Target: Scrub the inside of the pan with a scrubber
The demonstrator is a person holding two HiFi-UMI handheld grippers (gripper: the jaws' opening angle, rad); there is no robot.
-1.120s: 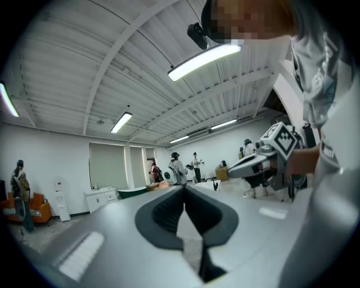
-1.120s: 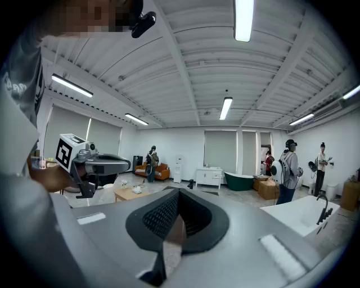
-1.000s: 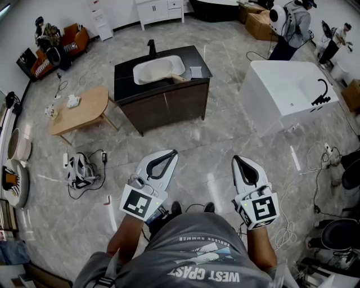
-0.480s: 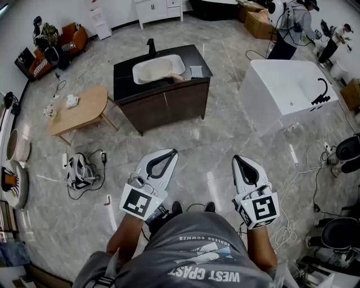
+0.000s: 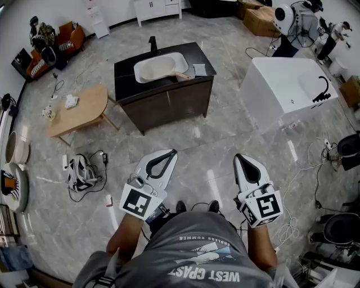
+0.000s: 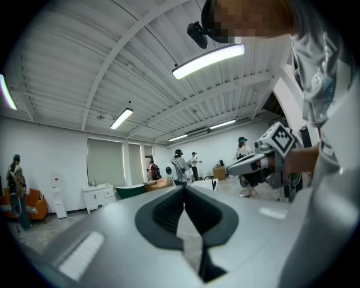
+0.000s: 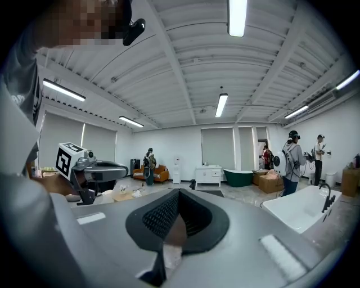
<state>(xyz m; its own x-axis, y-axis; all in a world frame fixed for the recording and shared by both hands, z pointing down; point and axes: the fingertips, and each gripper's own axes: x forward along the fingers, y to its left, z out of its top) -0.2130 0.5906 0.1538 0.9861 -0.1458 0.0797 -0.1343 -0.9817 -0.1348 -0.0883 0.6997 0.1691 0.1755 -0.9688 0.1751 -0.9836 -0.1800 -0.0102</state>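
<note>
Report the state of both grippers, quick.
Left gripper: closed, tips together, holding nothing.
Right gripper: closed, tips together, holding nothing.

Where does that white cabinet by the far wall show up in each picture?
Head view: white cabinet at the top edge, left of centre.
Left gripper view: lower left, against the wall.
Right gripper view: near the centre.
Shared landmark: the orange sofa, left of it in all three.
</note>
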